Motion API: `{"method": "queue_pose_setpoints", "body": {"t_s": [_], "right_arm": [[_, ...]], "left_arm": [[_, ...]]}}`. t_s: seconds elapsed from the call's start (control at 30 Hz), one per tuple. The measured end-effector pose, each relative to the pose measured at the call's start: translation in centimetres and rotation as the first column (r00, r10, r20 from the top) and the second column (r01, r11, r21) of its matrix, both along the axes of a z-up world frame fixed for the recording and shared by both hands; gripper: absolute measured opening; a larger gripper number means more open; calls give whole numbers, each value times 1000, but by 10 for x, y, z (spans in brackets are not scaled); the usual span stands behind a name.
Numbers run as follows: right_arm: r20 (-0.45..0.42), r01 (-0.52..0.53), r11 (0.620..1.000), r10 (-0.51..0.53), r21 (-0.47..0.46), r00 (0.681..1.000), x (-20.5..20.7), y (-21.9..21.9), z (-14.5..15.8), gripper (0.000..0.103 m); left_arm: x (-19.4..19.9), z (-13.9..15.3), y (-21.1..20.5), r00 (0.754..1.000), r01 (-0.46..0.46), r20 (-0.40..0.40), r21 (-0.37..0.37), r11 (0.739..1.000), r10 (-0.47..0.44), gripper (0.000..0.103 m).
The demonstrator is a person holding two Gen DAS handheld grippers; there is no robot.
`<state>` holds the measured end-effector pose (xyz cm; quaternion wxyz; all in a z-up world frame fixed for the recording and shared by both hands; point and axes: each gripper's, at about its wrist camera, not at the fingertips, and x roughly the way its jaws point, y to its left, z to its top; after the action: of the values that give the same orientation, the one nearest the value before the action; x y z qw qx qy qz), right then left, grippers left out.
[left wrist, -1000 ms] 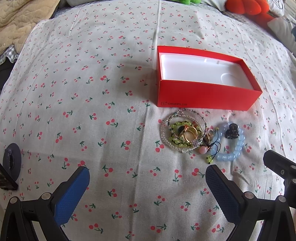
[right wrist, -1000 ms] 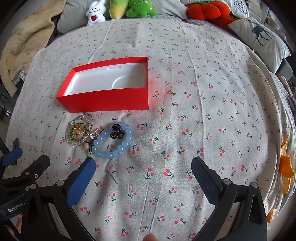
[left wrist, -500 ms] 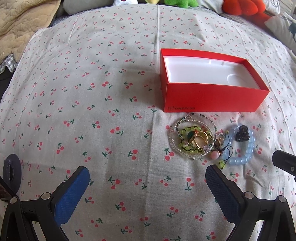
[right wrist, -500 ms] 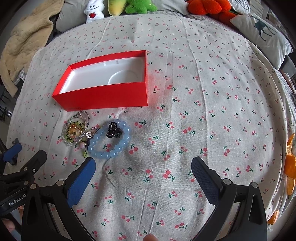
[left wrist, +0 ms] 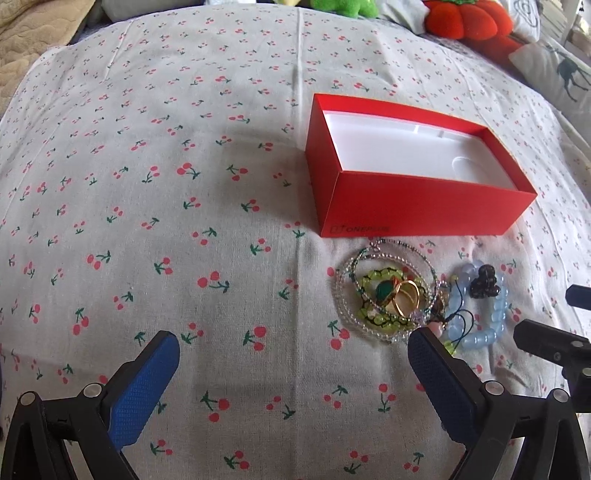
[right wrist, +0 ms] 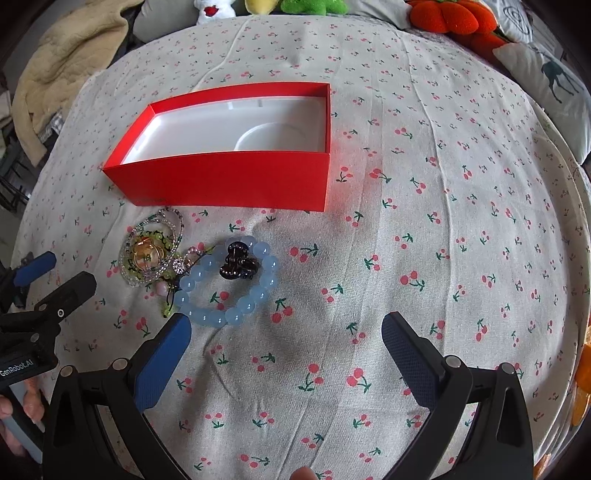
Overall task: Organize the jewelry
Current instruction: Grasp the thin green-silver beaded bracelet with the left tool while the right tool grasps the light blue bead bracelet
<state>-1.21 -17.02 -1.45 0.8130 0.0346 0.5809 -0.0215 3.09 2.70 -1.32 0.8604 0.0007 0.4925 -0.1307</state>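
Observation:
An open red box (left wrist: 424, 206) with a white empty inside lies on the cherry-print cloth; it also shows in the right wrist view (right wrist: 236, 181). Just in front of it lies a jewelry pile: clear and green bead strands with gold rings (left wrist: 388, 295) (right wrist: 151, 254), a pale blue bead bracelet (left wrist: 484, 325) (right wrist: 229, 284) and a dark hair claw (left wrist: 484, 282) (right wrist: 238, 264). My left gripper (left wrist: 291, 350) is open and empty, its right finger close to the pile. My right gripper (right wrist: 286, 332) is open and empty, its left finger just short of the blue bracelet.
Plush toys (right wrist: 306, 5) and an orange pumpkin cushion (right wrist: 450, 18) line the far edge. A beige blanket (right wrist: 66, 62) lies at the far left, a deer-print pillow (right wrist: 554, 81) at the right. The left gripper's body (right wrist: 40, 306) shows at the right view's left edge.
Both grippers have moved forward and lower toward the jewelry pile and the box, which now look larger. Both stay open. Nothing on the cloth has moved.

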Motion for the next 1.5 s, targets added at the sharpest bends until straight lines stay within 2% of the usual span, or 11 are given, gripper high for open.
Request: {"method": "queue_pose_setpoints", "body": {"t_s": [0.13, 0.2, 0.3, 0.4, 0.57, 0.77, 0.97, 1.13, 1.23, 1.33, 1.5], "right_arm": [[4, 8, 999, -8, 39, 1000, 7, -4, -3, 100], [8, 8, 999, -9, 51, 1000, 10, -4, -3, 93], [8, 7, 997, -8, 71, 1000, 13, -4, -5, 85], [8, 8, 996, -9, 90, 1000, 17, -4, -7, 80], [4, 18, 995, -18, 96, 1000, 20, -5, -10, 80], [-2, 23, 995, -23, 95, 1000, 23, -7, -12, 77], [-25, 23, 998, -22, 63, 999, 24, -6, -16, 62], [-32, 1, 1000, -1, 0, 999, 22, 0, -19, 49], [-34, -23, 999, 22, -32, 999, 22, 4, -20, 34], [-28, -31, 997, 29, -72, 999, 21, 6, -20, 13], [-8, -5, 1000, 4, -10, 1000, 20, -3, -10, 12]], "left_arm": [[11, -3, 3, 999, 10, -38, -84, 996, -13, 72], [15, -5, 2, 999, 22, -47, -110, 994, -28, 51], [20, -8, -1, 996, 46, -63, -170, 984, -57, 31], [25, -11, -6, 993, 63, -80, -216, 974, -82, 20], [33, -14, -17, 990, 83, -93, -213, 973, -105, 19], [39, -25, -35, 989, 90, -108, -108, 990, -102, 12], [36, -26, -44, 992, 85, -92, -34, 996, -88, 6], [34, -22, -39, 995, 63, -81, -28, 998, -66, 0], [32, -19, -33, 996, 48, -78, -31, 998, -51, 0], [30, -15, -29, 997, 37, -73, -42, 998, -40, 0], [22, -2, -21, 998, 27, -46, -63, 998, -30, 0]]}}
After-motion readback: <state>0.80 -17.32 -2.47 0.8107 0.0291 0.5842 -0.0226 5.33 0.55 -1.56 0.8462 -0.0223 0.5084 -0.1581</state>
